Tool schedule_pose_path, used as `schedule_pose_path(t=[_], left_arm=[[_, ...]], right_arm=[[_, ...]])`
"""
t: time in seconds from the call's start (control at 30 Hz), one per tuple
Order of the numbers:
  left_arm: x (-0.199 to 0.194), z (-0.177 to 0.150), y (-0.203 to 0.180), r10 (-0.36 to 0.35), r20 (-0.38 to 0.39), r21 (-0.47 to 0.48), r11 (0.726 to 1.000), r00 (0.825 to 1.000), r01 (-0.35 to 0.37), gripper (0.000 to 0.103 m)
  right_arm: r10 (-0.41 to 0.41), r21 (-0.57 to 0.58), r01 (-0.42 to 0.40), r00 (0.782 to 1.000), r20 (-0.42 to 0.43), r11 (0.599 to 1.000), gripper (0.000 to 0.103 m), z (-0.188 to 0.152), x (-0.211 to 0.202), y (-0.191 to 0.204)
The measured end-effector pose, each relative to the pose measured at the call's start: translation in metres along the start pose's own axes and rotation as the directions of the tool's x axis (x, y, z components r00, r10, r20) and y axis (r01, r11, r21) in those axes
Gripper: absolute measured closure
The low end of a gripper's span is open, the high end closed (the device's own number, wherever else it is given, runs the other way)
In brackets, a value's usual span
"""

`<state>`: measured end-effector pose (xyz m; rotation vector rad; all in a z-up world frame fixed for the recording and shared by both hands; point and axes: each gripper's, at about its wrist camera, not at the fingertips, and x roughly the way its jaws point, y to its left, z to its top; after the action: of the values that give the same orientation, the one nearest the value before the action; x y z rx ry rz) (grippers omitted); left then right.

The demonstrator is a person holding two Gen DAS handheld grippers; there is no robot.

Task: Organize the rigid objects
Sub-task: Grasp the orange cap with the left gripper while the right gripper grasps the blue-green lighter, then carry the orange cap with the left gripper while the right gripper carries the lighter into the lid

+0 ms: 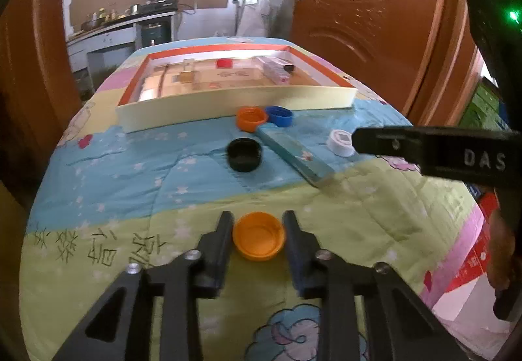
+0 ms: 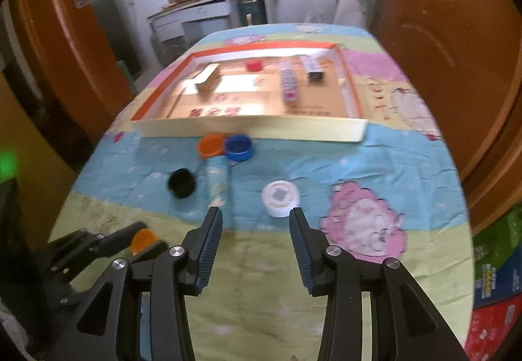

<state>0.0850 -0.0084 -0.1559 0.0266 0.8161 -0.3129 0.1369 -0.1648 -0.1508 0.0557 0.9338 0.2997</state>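
Left wrist view: my left tool (image 1: 259, 237) is partly open, its fingers (image 1: 222, 240) flanking the yellow-orange cap (image 1: 258, 235), which lies open side up on the quilted counter (image 1: 130, 171). I cannot tell whether both pads press on the cap; the cap appears to touch or nearly touch them. Beyond it lie a black cap (image 1: 244, 154), a long pale-blue box (image 1: 295, 153), an orange cap (image 1: 251, 118) touching a blue cap (image 1: 279, 115), and a white cap (image 1: 340, 142). The shallow tray (image 1: 228, 108) sits behind them with a red cap (image 1: 224, 63) inside. One finger of my right tool (image 1: 407, 145) enters from the right, just beside the white cap.

Right wrist view: my right tool (image 2: 256, 230) stands moderately open with nothing between its fingers (image 2: 208, 246), above the counter (image 2: 359, 162). The white cap (image 2: 280, 197) lies just ahead of the right fingertip. The left tool (image 2: 143, 240) shows at lower left around the yellow-orange cap (image 2: 143, 239).
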Motion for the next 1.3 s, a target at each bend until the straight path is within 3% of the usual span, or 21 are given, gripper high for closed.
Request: schedule_pose_path(t=[0.13,0.37,0.57,0.6,0.63,0.7,1.3], left_arm=[[-0.003,0.0,0.013,-0.02,0.009,-0.044,0.999,1.0,0.02,0.072],[-0.01,0.003,0.032,0.009,0.02,-0.093,0.996,1.0,-0.007,0.072],[-0.011,0.003,0.047,0.017,0.013,-0.141,0.99,1.0,-0.015,0.072],[-0.011,0.003,0.049,0.018,0.014,-0.146,0.989,1.0,-0.015,0.072],[-0.011,0.003,0.05,0.018,0.015,-0.148,0.989,1.0,-0.016,0.072],[-0.012,0.004,0.051,0.02,0.018,-0.15,0.989,1.0,-0.017,0.072],[-0.024,0.015,0.046,0.034,0.046,-0.139,0.99,0.998,-0.027,0.072]], right_arm=[[0.102,-0.008,-0.103,0.993,-0.056,0.995,0.059,0.003,0.015,0.01],[0.134,-0.01,-0.136,0.982,-0.133,0.991,0.059,0.016,0.051,0.02],[0.052,-0.102,-0.067,0.989,-0.137,0.993,0.061,0.027,0.066,0.03],[0.023,-0.13,-0.041,0.99,-0.138,0.991,0.065,0.028,0.068,0.034],[-0.031,-0.169,0.008,0.991,-0.134,0.986,0.077,0.028,0.07,0.038],[-0.072,-0.209,0.044,0.989,-0.126,0.977,0.081,0.027,0.071,0.042],[0.006,-0.126,-0.014,0.998,-0.066,0.992,0.081,0.012,0.024,0.035]])
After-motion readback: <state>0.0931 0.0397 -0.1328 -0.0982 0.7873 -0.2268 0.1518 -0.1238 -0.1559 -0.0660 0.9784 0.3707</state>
